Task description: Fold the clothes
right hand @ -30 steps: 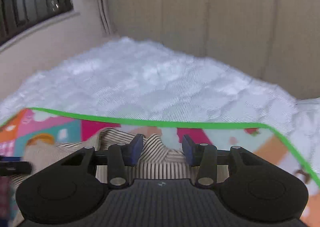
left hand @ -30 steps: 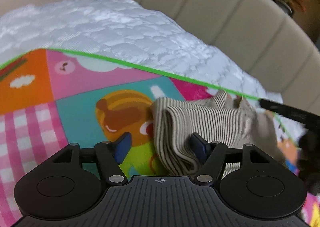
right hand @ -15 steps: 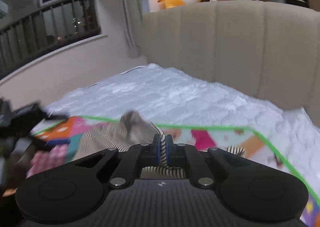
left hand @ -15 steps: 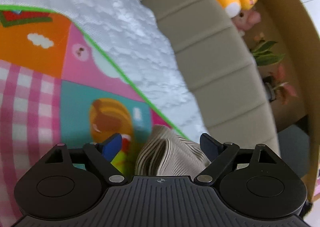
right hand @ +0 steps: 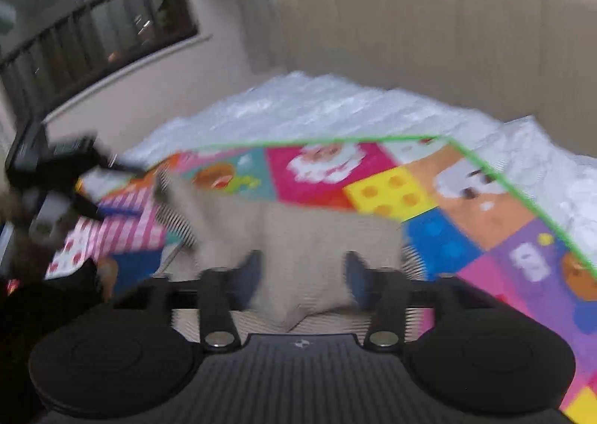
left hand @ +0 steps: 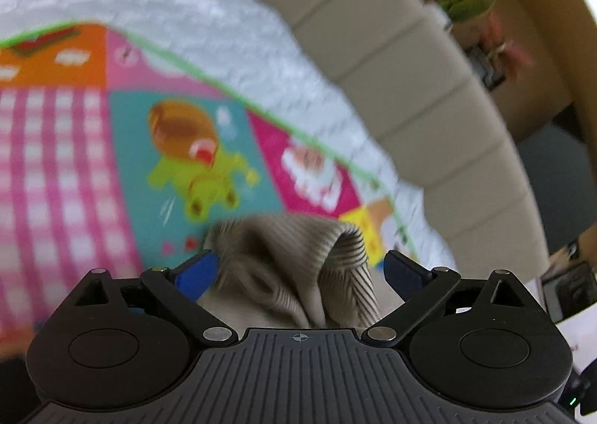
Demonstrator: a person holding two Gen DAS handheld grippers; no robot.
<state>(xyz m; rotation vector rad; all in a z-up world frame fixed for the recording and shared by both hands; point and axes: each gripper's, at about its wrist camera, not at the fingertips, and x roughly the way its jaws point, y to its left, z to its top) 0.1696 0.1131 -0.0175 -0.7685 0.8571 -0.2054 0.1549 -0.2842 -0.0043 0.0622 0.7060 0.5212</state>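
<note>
Striped beige garment (left hand: 298, 274) lying bunched on the patchwork play mat (left hand: 93, 162), which is spread over a white quilted mattress (left hand: 261, 50); all positions are given relative to the mat. The left tool (left hand: 301, 271) stands over the mat's near part, its jaws wide apart and opening; a raised fold of the garment sits between the blue pads (left hand: 197, 269), brushing the left pad and clear of the right one. The right tool (right hand: 302, 274) stands over the same garment (right hand: 298, 237), its jaws apart and opening, cloth lying between the pads without being pinched, though blur hides the exact contact. In the right wrist view the left tool (right hand: 56, 170) appears at the mat's left border. The mat's green edge (right hand: 522, 200) runs along its far and right sides, with bare mattress beyond it. A beige padded headboard (right hand: 429, 43) bounds the mattress past the mat's far edge. The mat's right half lies uncovered.
</note>
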